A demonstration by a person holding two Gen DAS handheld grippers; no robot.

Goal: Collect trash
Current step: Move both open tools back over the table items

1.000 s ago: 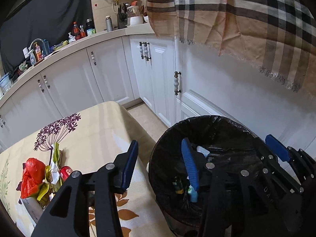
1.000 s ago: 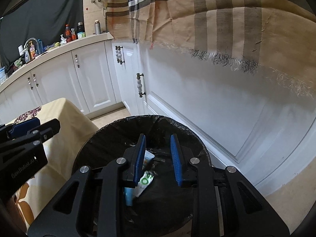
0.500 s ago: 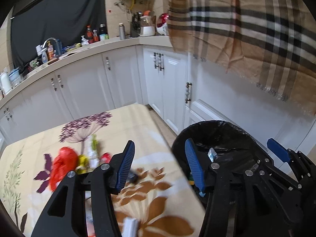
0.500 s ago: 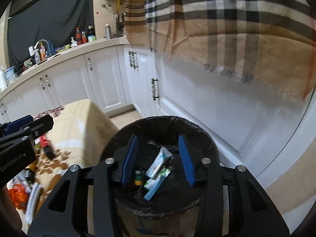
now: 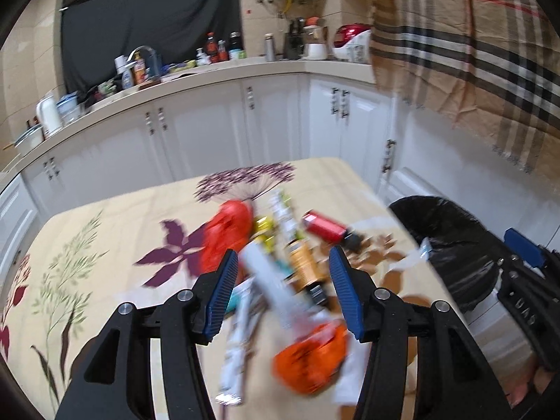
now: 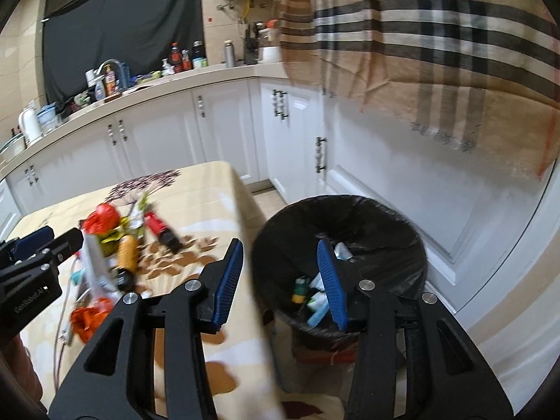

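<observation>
Trash pile (image 5: 280,266) mid-table, bin (image 6: 337,262) beside table edge (image 6: 250,210), left gripper (image 5: 283,287) and right gripper (image 6: 280,280) both released, empty.

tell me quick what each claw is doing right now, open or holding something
Left claw: open, holding nothing, above the trash pile.
Right claw: open, holding nothing, by the bin.

2 grippers: left gripper (image 5: 283,290), right gripper (image 6: 280,278). 1 bin (image 6: 385,217) under right one. Under left: 1 table (image 5: 105,231), 2 orange bags (image 5: 227,234), 1 red tube (image 5: 323,225), 1 amber bottle (image 5: 302,262). Rest blurred, uncounted.
</observation>
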